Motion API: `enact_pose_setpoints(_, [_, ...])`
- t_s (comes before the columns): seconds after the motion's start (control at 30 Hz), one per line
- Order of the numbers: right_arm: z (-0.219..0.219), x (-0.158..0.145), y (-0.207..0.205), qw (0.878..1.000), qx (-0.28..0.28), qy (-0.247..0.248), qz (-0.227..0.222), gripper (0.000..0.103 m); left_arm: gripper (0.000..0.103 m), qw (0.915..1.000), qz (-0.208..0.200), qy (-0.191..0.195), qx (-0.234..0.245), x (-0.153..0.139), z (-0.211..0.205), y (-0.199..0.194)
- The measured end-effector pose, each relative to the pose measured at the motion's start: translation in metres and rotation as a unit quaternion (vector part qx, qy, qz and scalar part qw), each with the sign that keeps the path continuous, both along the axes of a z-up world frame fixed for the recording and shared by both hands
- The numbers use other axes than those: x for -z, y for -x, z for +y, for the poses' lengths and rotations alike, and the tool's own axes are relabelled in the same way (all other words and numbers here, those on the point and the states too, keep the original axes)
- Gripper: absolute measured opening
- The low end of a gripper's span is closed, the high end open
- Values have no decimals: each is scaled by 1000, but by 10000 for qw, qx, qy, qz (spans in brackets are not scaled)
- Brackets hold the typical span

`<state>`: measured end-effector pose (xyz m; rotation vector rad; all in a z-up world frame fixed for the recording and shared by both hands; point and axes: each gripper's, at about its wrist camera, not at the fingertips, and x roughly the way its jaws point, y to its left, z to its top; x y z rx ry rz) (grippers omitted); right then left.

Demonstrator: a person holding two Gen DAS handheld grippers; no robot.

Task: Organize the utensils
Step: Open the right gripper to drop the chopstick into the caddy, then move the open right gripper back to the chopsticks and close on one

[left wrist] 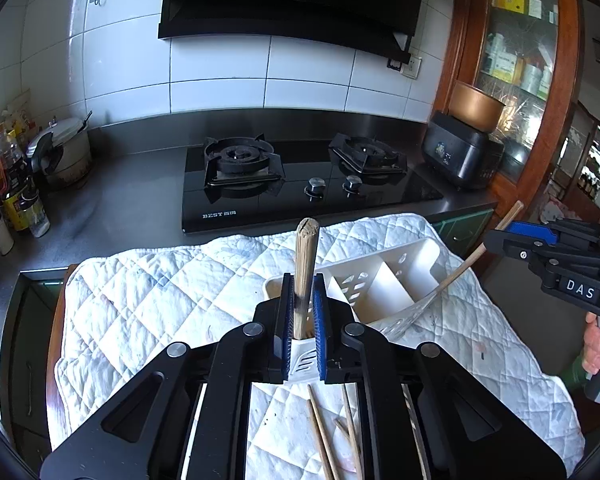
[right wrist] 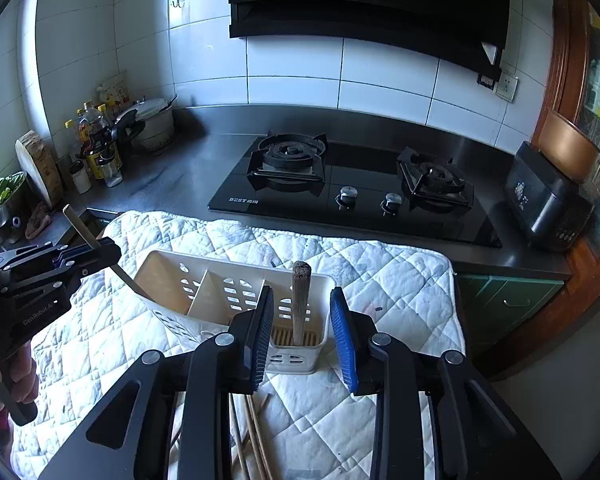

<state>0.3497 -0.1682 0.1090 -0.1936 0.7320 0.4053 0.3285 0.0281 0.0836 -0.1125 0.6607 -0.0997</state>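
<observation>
Chopsticks [left wrist: 320, 432] lie loose on the quilted cloth [left wrist: 140, 300] over the table, nearest the lens and not yet sorted. One thick wooden handle [left wrist: 305, 272] stands upright in the end compartment of the white utensil caddy [right wrist: 172, 258]. Little else is seen inside, so the task is judged barely begun. The left gripper [left wrist: 303, 280] is closed to the handle's width and seems to pinch it. The right gripper [right wrist: 302, 294] is shown spread wide in its own view, yet clamped on a thin-handled spatula [left wrist: 460, 268] in the left wrist view; the views disagree.

The caddy [right wrist: 204, 300] stands on the quilt [right wrist: 380, 280], stove [right wrist: 356, 196] behind.
</observation>
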Motion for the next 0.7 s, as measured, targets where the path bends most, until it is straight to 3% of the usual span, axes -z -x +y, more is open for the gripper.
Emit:
enact_pose_setpoints(0.03, [-1, -1, 3, 10000, 8, -13, -31, 39, 32, 10000, -27, 16, -19, -2, 1, 2])
enact_pose_setpoints(0.07, [-2, -3, 6, 10000, 11, -17, -72, 44, 37, 10000, -84, 19, -40, -4, 1, 5])
enact_pose_setpoints(0.13, [-3, -6, 12, 9999, 11, -35, -130, 45, 37, 9998, -176, -8, -32, -8, 1, 11])
enact_pose_setpoints(0.23, [-9, -10, 23, 9997, 31, -129, -221, 56, 37, 9997, -217, 6, -56, -14, 2, 21])
enact_pose_setpoints(0.5, [-31, -13, 59, 9989, 49, -334, -330, 64, 43, 9989, -419, 46, -218, -31, 11, 59])
enact_pose_setpoints(0.7, [-48, -3, 92, 9982, 37, -469, -365, 67, 50, 9982, -495, 87, -313, -28, 10, 97])
